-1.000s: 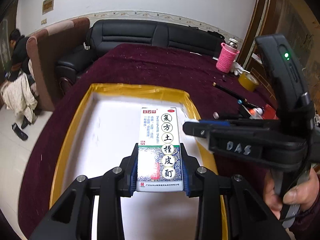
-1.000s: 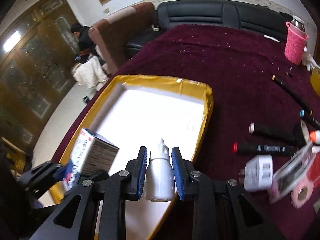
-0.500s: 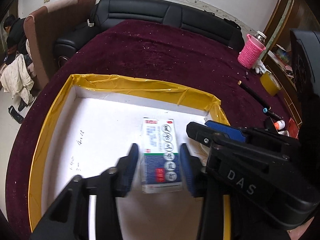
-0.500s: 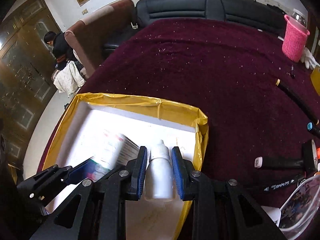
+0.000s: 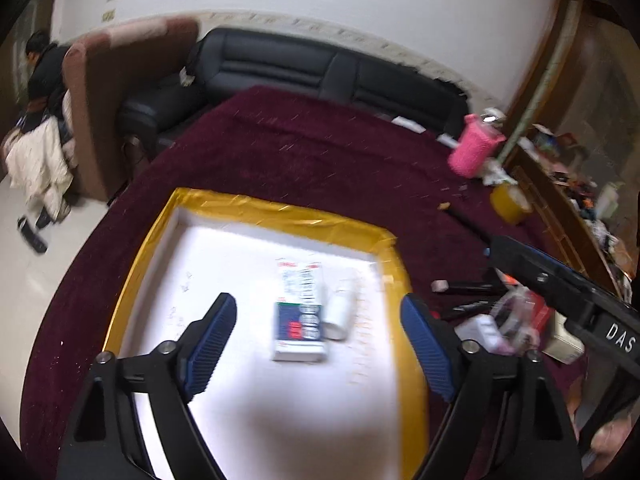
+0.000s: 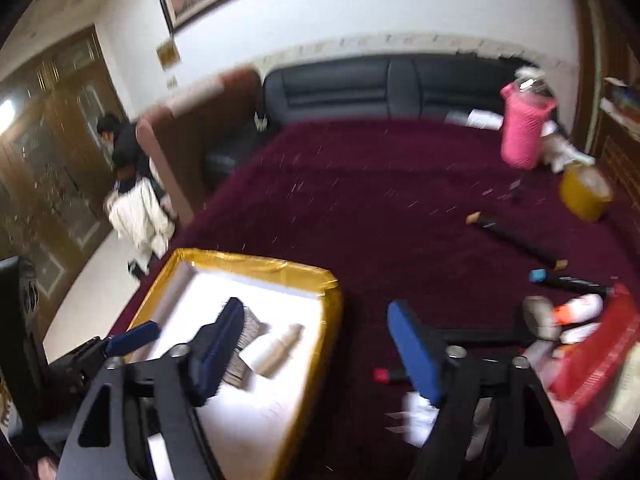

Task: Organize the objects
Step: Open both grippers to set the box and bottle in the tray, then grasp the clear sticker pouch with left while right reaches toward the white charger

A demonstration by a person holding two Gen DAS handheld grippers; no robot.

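Observation:
A white tray with a yellow taped rim [image 5: 280,204] sits on the maroon table. On its floor lies a white-and-blue medicine box [image 5: 300,316], with a small white dropper bottle [image 5: 340,312] on its side just to the right. My left gripper [image 5: 317,300] hovers above them, its jaws opening wide and touching nothing. My right gripper [image 6: 316,308] is also opening, above the tray's right rim [image 6: 332,292], with nothing between its pads. From the right wrist the bottle [image 6: 280,348] shows clearly, while the box [image 6: 250,328] is half hidden by a finger.
Right of the tray lie several markers [image 6: 516,240], a white plug [image 5: 480,328] and a red packet [image 6: 600,344]. A pink knitted cup [image 5: 474,152] and a yellow tape roll [image 5: 510,204] stand at the far right. A black sofa [image 5: 320,68] is behind the table, and a person [image 6: 120,140] stands at the far left.
Both grippers went from shut to wide open. The box and the bottle were let go and now lie in the tray. Both grippers have pulled up and back.

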